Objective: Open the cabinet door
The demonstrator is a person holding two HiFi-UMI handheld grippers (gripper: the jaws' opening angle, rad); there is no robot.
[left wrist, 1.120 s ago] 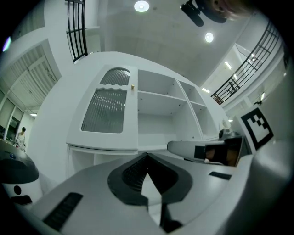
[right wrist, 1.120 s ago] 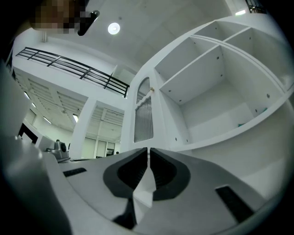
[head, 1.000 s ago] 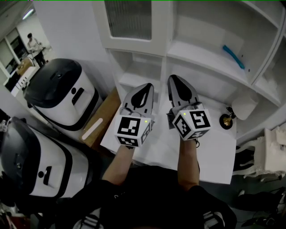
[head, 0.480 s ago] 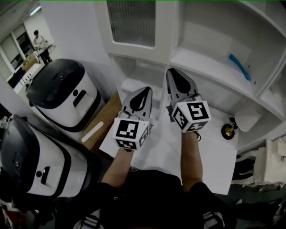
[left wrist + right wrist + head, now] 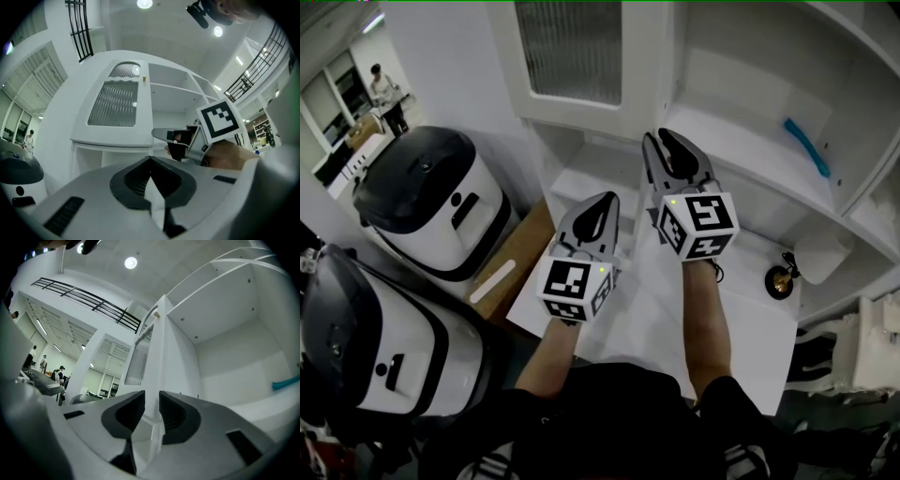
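Observation:
The white cabinet door (image 5: 572,47) has a ribbed glass panel and stands at the upper left of the head view. Its right edge (image 5: 161,348) carries a small knob (image 5: 156,314) high up. My right gripper (image 5: 664,139) points at the door's lower right corner. Its jaws are opening, and in the right gripper view (image 5: 151,397) the door edge shows through the gap, untouched by the pads. My left gripper (image 5: 598,202) hangs lower and to the left, shut and empty (image 5: 150,159). From the left gripper view, the door (image 5: 115,103) is ahead and the right gripper (image 5: 161,135) is at right.
Open white shelves (image 5: 741,131) lie right of the door, one holding a blue object (image 5: 802,145). A brass item (image 5: 780,281) stands on the white counter (image 5: 750,328). Two white-and-black machines (image 5: 427,202) (image 5: 366,347) and a wooden board (image 5: 520,253) crowd the left. People stand far off (image 5: 382,89).
My right gripper has moved forward and up toward the door's lower corner, and its jaws have gone from shut to parted. The left gripper has dropped back slightly.

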